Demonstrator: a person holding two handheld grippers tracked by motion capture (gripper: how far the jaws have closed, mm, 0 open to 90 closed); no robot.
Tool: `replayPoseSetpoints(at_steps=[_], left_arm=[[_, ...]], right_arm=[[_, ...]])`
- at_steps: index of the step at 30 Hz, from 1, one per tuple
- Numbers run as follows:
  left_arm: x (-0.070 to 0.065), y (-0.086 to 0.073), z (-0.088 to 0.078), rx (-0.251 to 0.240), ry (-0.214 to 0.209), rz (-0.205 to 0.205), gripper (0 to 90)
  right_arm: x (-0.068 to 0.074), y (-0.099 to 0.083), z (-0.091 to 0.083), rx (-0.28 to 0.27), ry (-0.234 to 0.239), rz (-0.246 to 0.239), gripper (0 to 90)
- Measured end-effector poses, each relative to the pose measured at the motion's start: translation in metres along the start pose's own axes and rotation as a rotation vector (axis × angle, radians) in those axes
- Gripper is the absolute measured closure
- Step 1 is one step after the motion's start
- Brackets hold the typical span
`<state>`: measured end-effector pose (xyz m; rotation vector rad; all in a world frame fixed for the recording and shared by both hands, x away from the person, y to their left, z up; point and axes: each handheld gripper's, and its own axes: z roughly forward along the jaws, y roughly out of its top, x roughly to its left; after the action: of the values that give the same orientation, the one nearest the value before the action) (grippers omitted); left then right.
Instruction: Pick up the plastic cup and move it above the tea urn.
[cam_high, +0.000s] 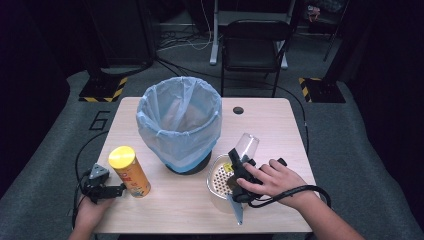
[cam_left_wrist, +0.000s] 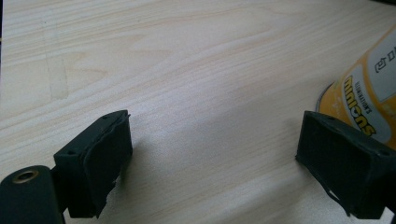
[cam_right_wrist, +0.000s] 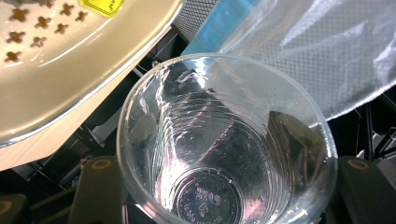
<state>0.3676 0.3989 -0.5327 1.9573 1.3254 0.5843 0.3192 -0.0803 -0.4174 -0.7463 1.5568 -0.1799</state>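
Clamped in the right claw (cam_high: 240, 167), a clear plastic cup (cam_high: 246, 146) sat empty, its mouth tipped toward the bag-lined bin (cam_high: 179, 120), likely headed in there as rubbish. Beneath it on the desk (cam_high: 280, 125) lay a perforated metal dish (cam_high: 216, 179), holding little I could make out. Over on the left, the left claw (cam_high: 105, 189) stood spread, gripping nothing, just beside the yellow snack can (cam_high: 129, 171), lid on.

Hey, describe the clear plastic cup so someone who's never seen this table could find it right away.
Start at the bin lined with a blue bag mid-table, then look to its right, above the perforated metal dish. There the right gripper holds the clear plastic cup, mouth tilted away from the person. It is the one see-through item, unlike the yellow can.
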Motion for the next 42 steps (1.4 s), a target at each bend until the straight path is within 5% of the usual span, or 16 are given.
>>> replayPoseSetpoints(at_steps=[5,6,10,18,19,21,23,24,25,26,37,38,39,40,42], left_arm=[[0.000,0.000,0.000,0.000,0.000,0.000,10.1],[0.000,0.000,0.000,0.000,0.000,0.000,10.1],[0.000,0.000,0.000,0.000,0.000,0.000,10.1],[0.000,0.000,0.000,0.000,0.000,0.000,10.1],[0.000,0.000,0.000,0.001,0.001,0.001,10.1],[0.000,0.000,0.000,0.001,0.001,0.001,10.1],[0.000,0.000,0.000,0.001,0.001,0.001,10.1],[0.000,0.000,0.000,0.000,0.001,0.000,10.1],[0.000,0.000,0.000,0.000,0.001,-0.001,10.1],[0.000,0.000,0.000,0.000,0.001,-0.002,10.2],[0.000,0.000,0.000,0.000,0.002,-0.004,10.2],[0.000,0.000,0.000,0.000,0.002,-0.003,10.2],[0.000,0.000,0.000,-0.003,0.001,-0.005,10.2],[0.000,0.000,0.000,0.000,0.002,-0.002,10.2],[0.000,0.000,0.000,0.000,0.002,-0.004,10.2]], right_arm=[[0.001,0.000,-0.001,-0.003,-0.008,0.029,37.3],[-0.002,-0.001,0.000,-0.021,-0.009,-0.011,37.3],[-0.004,-0.002,-0.001,-0.022,0.003,-0.049,37.3],[-0.005,-0.004,-0.002,-0.043,0.009,-0.001,37.2],[-0.009,-0.006,-0.002,-0.036,0.027,-0.057,37.2],[-0.008,-0.007,-0.004,-0.033,0.025,-0.022,37.2],[-0.012,-0.008,-0.005,-0.021,0.030,-0.057,37.2],[0.000,-0.003,-0.004,-0.051,-0.015,0.188,37.2],[-0.013,-0.010,-0.005,-0.030,0.019,-0.017,37.2],[-0.014,-0.010,-0.006,-0.034,0.025,-0.014,37.1],[-0.022,-0.015,-0.005,-0.093,0.052,0.066,37.1],[-0.024,-0.016,-0.006,-0.096,0.044,0.086,37.1],[-0.022,-0.016,-0.006,-0.110,0.017,0.182,37.1],[-0.023,-0.017,-0.006,-0.114,0.054,0.205,37.1],[-0.022,-0.019,-0.007,-0.122,0.031,0.262,37.1]])
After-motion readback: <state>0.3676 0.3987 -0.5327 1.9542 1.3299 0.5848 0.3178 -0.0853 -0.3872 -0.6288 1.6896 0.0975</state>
